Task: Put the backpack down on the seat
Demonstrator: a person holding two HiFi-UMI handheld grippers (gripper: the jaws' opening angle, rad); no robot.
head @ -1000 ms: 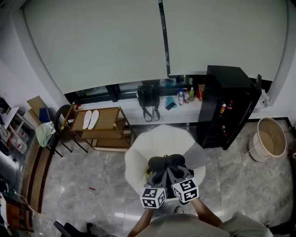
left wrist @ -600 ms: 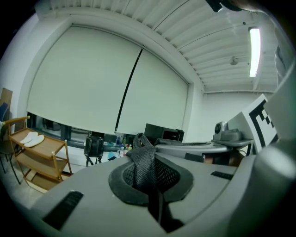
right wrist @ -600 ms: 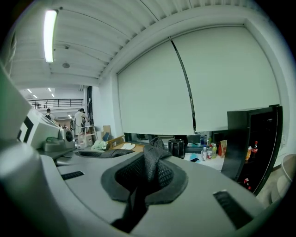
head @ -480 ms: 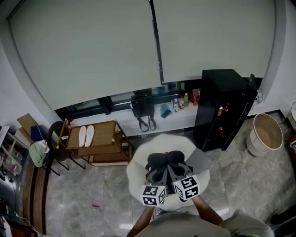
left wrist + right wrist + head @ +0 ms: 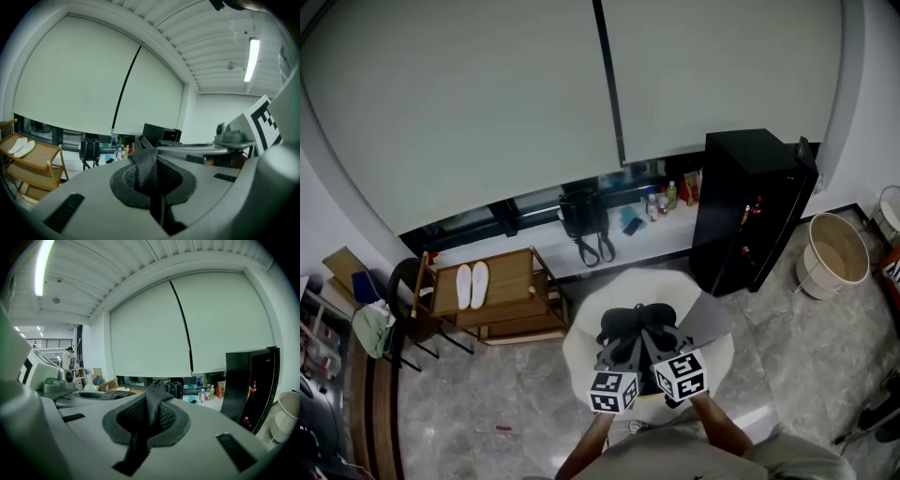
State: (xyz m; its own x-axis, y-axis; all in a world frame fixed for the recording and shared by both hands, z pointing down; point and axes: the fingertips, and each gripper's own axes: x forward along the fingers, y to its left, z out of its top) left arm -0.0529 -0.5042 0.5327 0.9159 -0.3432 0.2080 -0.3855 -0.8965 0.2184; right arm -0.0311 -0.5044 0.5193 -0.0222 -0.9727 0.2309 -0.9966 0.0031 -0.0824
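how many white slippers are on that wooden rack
2. One white slipper lies on the wooden rack's top shelf, the other right beside it. The lower shelves are partly hidden.

Coarse woven strap (image 5: pixel 146 165), glossy stone floor (image 5: pixel 478 403), wooden rack (image 5: pixel 514 279)

left tongs (image 5: pixel 622 335), right tongs (image 5: pixel 657 332), clasping dark straps (image 5: pixel 637 316)

I walk the backpack (image 5: pixel 712 349) on with the left gripper (image 5: pixel 623 337) and right gripper (image 5: pixel 661 330), room sliding through my head view, wooden rack (image 5: pixel 502 281) now lower and further left, black cabinet (image 5: pixel 750 206) drifting left, basket (image 5: pixel 832 253) higher, second basket (image 5: pixel 889 211) appearing at the right edge
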